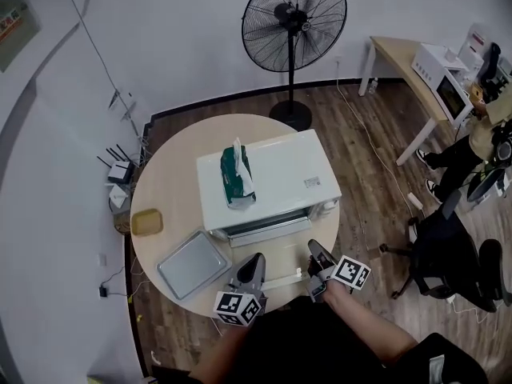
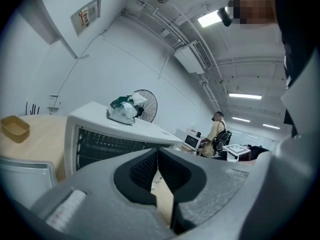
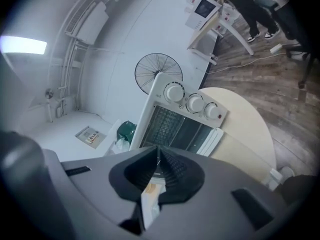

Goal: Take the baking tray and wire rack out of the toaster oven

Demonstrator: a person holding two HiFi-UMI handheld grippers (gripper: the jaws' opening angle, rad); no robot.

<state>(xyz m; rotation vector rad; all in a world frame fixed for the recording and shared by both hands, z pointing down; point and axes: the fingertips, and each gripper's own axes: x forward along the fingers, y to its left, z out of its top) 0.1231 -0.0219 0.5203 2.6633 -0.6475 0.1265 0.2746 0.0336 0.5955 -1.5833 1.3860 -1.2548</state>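
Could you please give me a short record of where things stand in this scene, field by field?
Oven: white toaster oven, door open, on round beige table
Oven top: green and white tissue pack
Tray: silver baking tray, out, on table left of oven front
Rack: wire rack, inside oven
Left hand-held gripper: shut, nothing held
Right hand-held gripper: shut, nothing held

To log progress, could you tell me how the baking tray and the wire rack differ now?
The baking tray lies out on the table, beside the toaster oven; the wire rack sits inside the oven. The tray is a solid rimmed sheet; the rack is an open grid. Both lie flat.
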